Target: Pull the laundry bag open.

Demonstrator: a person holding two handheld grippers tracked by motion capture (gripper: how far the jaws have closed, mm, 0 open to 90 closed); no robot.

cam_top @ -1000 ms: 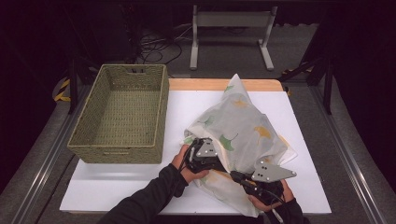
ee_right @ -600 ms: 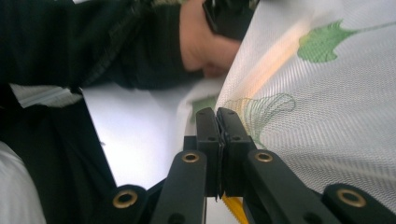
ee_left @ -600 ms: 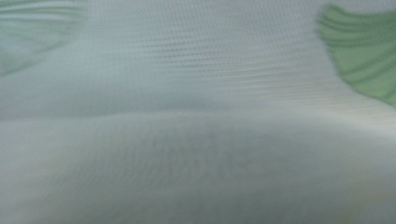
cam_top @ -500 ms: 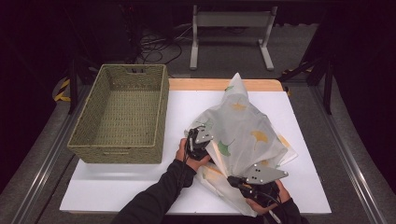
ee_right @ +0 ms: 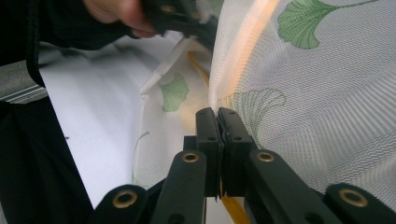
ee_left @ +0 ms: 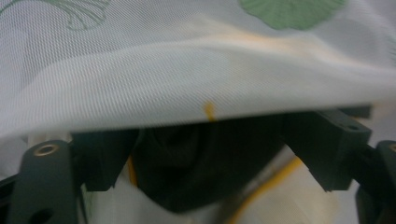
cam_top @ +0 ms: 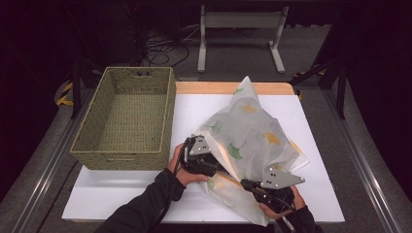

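While draped in the mesh bag [cam_top: 252,136], left hand-held gripper [cam_top: 206,162] apparently agape; right hand-held gripper [cam_top: 252,187] pinching its edge.

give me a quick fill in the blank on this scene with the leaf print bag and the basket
1. The woven basket on the table holds ____.
2. The right gripper has its jaws pressed ____ on the mesh bag.
3. The bag is printed with green and ____ leaves.
4. In the high view the basket lies to the ____ of the bag.

Missing words: nothing; shut; yellow; left
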